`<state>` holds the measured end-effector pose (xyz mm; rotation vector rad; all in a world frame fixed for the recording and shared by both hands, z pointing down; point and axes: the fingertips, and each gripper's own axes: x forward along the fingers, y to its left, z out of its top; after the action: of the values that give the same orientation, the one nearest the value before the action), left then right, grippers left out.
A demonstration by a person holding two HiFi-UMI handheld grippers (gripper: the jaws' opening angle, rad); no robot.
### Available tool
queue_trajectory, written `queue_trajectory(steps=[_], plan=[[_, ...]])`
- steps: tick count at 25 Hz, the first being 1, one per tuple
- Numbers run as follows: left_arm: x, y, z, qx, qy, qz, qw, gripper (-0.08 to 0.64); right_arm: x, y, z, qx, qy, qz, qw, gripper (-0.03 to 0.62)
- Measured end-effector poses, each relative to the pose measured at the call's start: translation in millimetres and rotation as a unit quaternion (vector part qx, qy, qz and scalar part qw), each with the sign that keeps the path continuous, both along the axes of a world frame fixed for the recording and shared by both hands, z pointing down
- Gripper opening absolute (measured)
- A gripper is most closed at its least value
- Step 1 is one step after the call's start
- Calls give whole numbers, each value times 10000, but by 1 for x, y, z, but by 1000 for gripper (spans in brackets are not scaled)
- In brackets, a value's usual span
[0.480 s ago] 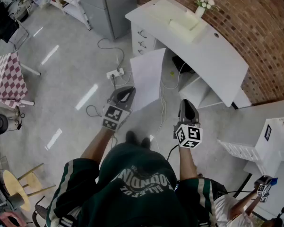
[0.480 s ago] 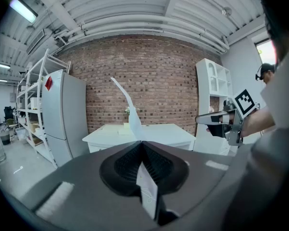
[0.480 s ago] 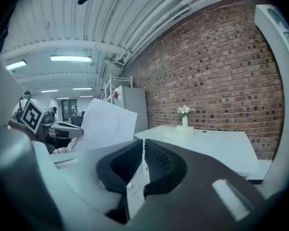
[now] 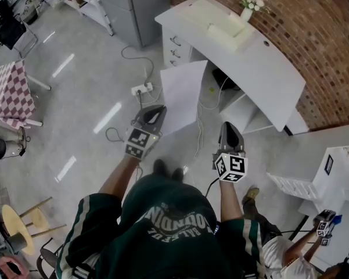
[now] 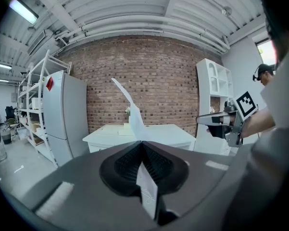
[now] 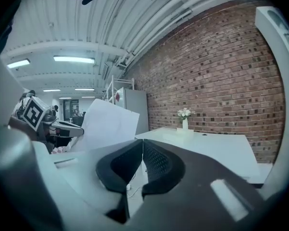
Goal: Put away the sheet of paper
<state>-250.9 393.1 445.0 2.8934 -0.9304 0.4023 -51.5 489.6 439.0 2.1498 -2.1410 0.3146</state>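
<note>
**Sheet of paper** (image 4: 183,95): white, one sheet. It is held in the air above the floor (image 4: 87,103), standing on edge and slightly curled. Its near lower corner is pinched in the left claw (image 4: 155,114). It hangs near the white surface (image 4: 267,63), to its left, and does not touch it.

**Left claw:** pressed tight on the sheet. The left gripper view shows the paper running up through the closed pads and out beyond them.

**Right claw** (image 4: 229,128): closed, its two halves meeting with nothing between them. It is held to the right of the sheet and clear of it.

**Surface:** a white desk along the brick wall (image 4: 319,34) on the far right, with drawers (image 4: 175,45) at its left end. It carries a vase of white flowers (image 4: 249,6) and a pale flat box (image 4: 226,35) beside the vase.

**Floor items:** a power strip (image 4: 142,89) with trailing cable lies just beyond the left claw. A grey cabinet (image 4: 130,4) stands at the far side. A checked cloth (image 4: 9,95) is at the far left.

**Near right corner:** a second person's arm holding another marker cube (image 4: 324,225).
</note>
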Motion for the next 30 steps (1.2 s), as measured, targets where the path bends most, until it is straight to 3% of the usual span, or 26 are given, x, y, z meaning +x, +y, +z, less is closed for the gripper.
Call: queue_trajectory(steps=[12, 20, 30], plan=[[11, -1, 1, -8, -15, -162, 9999, 11, 14, -2, 8, -88, -17, -129, 9999, 0], [22, 6, -5, 6, 113, -493, 9987, 11, 34, 3, 14, -161, -58, -352, 9992, 0], [-3, -11, -9, 113, 190, -800, 9966, 11, 18, -21, 16, -180, -82, -581, 9981, 0]])
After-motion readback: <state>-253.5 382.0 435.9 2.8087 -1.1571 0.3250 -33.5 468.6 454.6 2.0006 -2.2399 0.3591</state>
